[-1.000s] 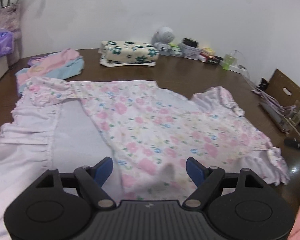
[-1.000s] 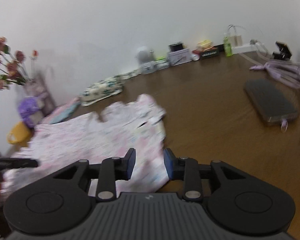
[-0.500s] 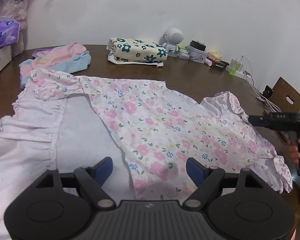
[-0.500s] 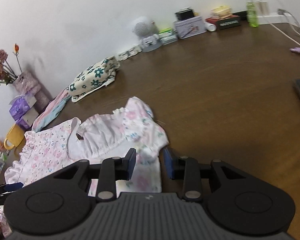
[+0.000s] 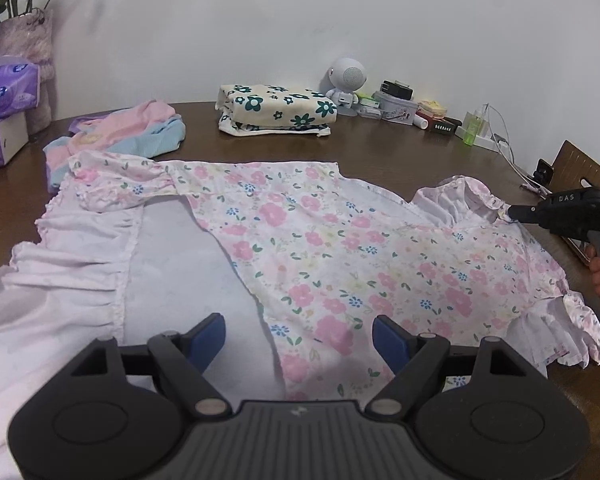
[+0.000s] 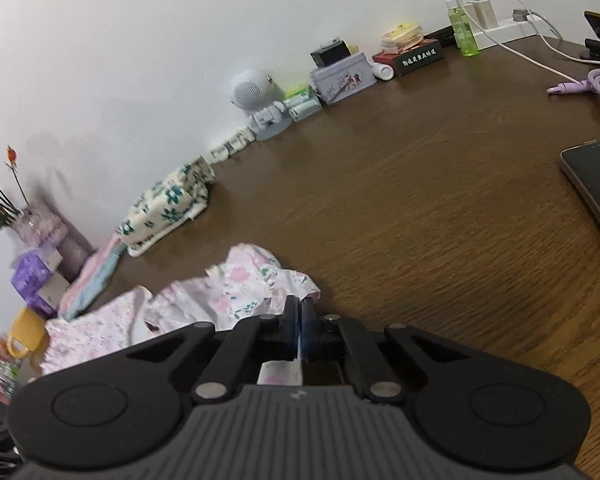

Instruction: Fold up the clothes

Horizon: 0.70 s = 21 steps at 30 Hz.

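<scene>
flanking floral dress [image 5: 340, 248]: folded clothes [image 5: 276, 114], speaker [image 5: 346, 84]

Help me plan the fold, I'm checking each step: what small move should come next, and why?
Probably lift the right gripper and carry the ruffled sleeve inward over the dress. Its fingers are already shut on the sleeve's edge, while the left gripper hangs open above the near hem, holding nothing. The opposite sleeve is already folded in.
</scene>
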Available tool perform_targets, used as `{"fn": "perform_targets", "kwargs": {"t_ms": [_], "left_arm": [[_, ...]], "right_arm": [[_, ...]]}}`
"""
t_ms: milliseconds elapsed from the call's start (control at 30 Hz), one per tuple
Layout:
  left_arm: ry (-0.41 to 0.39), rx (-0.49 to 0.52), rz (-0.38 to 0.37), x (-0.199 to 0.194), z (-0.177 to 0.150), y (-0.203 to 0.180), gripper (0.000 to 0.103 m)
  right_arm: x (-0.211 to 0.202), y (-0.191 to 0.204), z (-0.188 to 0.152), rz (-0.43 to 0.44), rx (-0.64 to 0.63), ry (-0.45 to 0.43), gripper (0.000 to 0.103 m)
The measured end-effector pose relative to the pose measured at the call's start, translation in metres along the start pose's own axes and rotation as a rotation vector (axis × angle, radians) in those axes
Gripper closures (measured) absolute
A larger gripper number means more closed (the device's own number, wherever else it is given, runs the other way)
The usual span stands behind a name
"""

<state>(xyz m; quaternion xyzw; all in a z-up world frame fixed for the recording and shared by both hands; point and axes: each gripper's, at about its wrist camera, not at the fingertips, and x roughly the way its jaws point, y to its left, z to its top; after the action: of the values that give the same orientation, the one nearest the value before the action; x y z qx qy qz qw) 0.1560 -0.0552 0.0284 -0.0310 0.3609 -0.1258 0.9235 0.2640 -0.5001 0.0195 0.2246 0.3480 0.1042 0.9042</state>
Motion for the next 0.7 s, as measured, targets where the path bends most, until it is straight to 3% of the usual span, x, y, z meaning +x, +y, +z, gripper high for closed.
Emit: {"fn": "perform_targets", "kwargs": {"t_ms": [200,333,467,700], "left_arm": [[-0.012,0.015,0.001,0.000,-0.003,0.001,0.022],[-0.010,0.028,0.010,0.000,-0.003,-0.002,0.022],[-0.024,-0.019,-0.006,-0.007,0.001,0.003,0.022],[-0.060,-0.047,0.020,-0.018,0.004,0.009,0.022]], "right_arm": [[0.004,0.011,-0.003,-0.070,-0.078,0.012,0.100],[-0.005,0.021,-0.003,-0.105,-0.119,-0.003,0.094],[-0.023,0.044,-0.008,-0.144,-0.224,-0.052,0.074],[-0.042,0.093,-0.037,-0.124,-0.455,-0.041,0.070]]}}
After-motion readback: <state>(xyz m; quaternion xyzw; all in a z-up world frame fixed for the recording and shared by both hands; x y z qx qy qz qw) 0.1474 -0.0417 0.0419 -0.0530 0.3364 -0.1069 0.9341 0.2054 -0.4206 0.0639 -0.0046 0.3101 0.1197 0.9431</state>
